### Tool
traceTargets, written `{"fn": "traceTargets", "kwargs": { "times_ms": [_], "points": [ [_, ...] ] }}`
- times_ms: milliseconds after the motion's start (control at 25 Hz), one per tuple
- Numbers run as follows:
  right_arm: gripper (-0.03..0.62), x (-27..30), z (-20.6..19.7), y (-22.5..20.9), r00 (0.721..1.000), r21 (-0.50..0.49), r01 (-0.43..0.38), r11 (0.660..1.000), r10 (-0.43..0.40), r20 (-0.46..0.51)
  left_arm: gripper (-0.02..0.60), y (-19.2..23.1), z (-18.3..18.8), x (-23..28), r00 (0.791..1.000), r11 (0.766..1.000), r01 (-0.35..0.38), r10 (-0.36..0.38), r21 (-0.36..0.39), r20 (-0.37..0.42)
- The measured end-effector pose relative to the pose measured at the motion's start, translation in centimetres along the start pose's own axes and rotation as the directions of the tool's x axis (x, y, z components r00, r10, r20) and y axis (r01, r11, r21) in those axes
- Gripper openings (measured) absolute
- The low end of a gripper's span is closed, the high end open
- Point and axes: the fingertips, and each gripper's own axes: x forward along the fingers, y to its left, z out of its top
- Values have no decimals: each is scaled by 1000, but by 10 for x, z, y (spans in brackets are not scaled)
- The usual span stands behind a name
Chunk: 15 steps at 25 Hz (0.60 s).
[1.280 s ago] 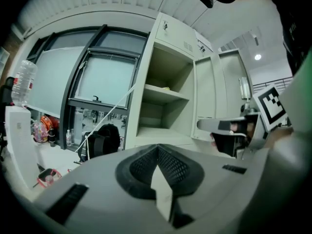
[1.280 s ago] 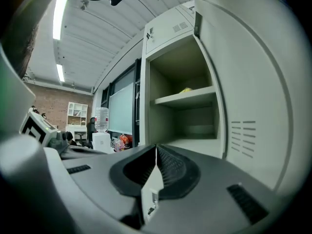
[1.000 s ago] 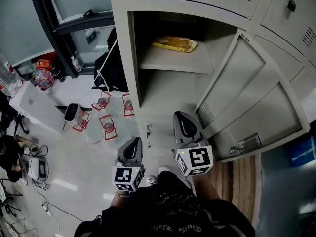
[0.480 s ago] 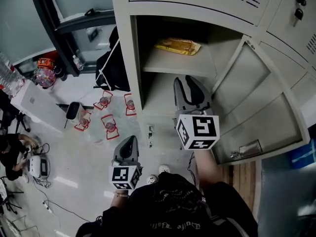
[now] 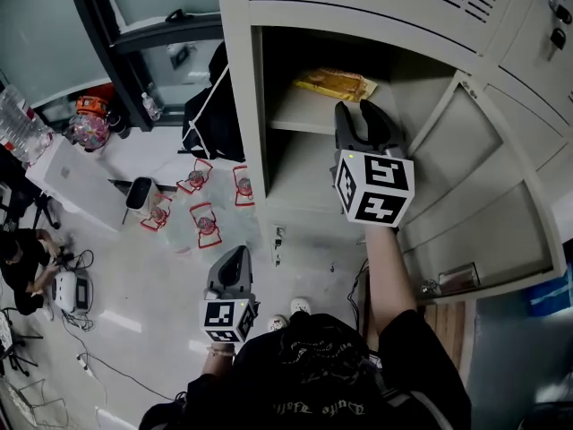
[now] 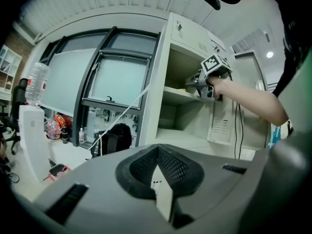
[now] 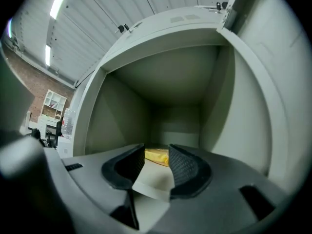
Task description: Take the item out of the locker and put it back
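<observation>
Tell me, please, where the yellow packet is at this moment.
In the head view the yellow packet lies on the locker's upper shelf, toward the back, ahead of the right gripper, whose fingers have just been opening with nothing between them.

**Clutter off to my left, window side**

Black bag (image 5: 208, 119) sits below the dark window frame (image 5: 107, 38). Several red-rimmed clear packs (image 5: 207, 224) lie spread on the pale floor (image 5: 143, 312) just beside it. The white table (image 5: 64, 176) further left has clear bottles (image 5: 16, 125) at its end. A person (image 5: 22, 262) sits low near loose cables (image 5: 94, 365).
</observation>
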Motion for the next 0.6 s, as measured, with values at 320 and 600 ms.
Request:
{"fn": "traceTargets", "kwargs": {
  "times_ms": [320,600],
  "points": [
    [158,21,-3,-9,996,-42,37,998,-41,-76,8,2,-5,0,1000,1000,-1,1,-3,-9],
    [173,34,-10,-15,983,-89,66,994,-81,-167,8,-1,-5,7,1000,1000,24,-24,-2,-10]
  ]
}}
